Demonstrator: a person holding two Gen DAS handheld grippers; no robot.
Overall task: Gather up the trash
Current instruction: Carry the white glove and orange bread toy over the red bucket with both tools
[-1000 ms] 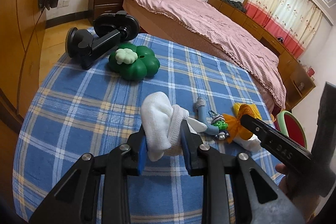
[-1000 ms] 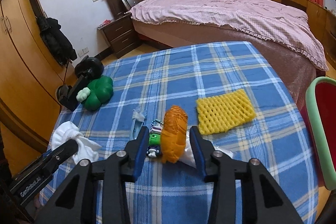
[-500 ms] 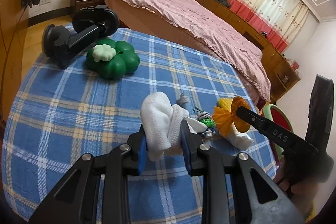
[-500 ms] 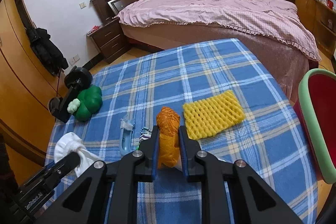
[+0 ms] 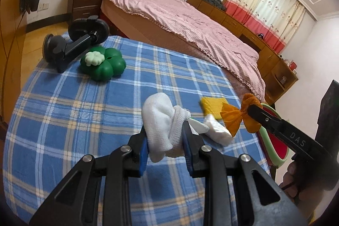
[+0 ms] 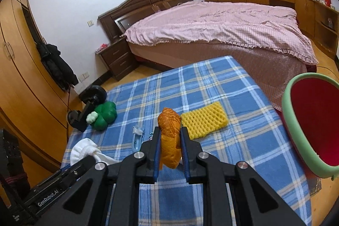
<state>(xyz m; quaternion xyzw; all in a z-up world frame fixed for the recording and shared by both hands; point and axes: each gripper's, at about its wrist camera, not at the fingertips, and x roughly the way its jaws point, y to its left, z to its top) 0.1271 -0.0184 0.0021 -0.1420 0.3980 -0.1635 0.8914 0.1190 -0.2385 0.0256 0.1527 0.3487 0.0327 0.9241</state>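
Note:
My left gripper (image 5: 165, 137) is shut on a white foam net wad (image 5: 161, 120) and holds it above the blue plaid table (image 5: 74, 111). My right gripper (image 6: 170, 139) is shut on an orange crumpled wrapper (image 6: 169, 135), lifted off the table; it also shows in the left wrist view (image 5: 239, 118). A yellow foam net (image 6: 204, 120) lies on the table just right of it. A white crumpled tissue (image 5: 218, 130) lies on the table beside the yellow net (image 5: 213, 105). A red bin with a green rim (image 6: 313, 124) stands off the table's right edge.
A green clover-shaped toy (image 5: 102, 66) and a black phone mount (image 5: 74, 46) sit at the table's far left corner. A small blue tool (image 6: 136, 137) lies mid-table. A bed with a pink cover (image 6: 222, 22) stands beyond the table, a wooden wardrobe (image 6: 19, 77) on the left.
My right gripper closed on the orange wrapper and lifted it off the table. My left gripper, still holding the white wad, rose and turned right toward the bin.

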